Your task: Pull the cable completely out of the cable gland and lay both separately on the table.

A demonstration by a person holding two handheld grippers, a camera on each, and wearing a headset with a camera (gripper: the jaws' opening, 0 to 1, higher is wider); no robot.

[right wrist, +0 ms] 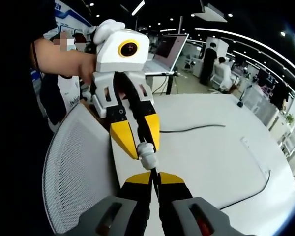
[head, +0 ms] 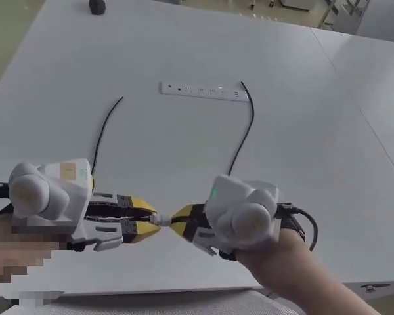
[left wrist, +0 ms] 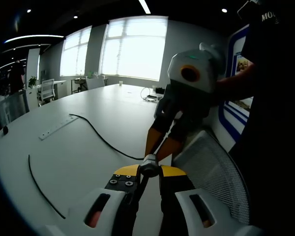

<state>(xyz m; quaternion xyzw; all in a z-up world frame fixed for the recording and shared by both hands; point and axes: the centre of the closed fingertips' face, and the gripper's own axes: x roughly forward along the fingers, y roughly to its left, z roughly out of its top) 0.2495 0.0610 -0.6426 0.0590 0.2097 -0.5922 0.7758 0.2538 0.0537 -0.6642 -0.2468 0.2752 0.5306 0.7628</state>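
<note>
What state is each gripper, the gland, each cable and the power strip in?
left gripper: shut on the gland.
gland: in the air, between the grippers' tips.
right gripper: shut at the gland's end; what it pinches cannot be told.
cable by the left gripper: lying on the table.
cable by the right gripper: lying on the table, near end hidden.
power strip: flat on the table.

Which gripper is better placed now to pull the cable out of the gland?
Right, probably. The right gripper looks shut on the thin cable just beside the cable gland, while the left gripper clamps the gland itself and can anchor it.
</note>
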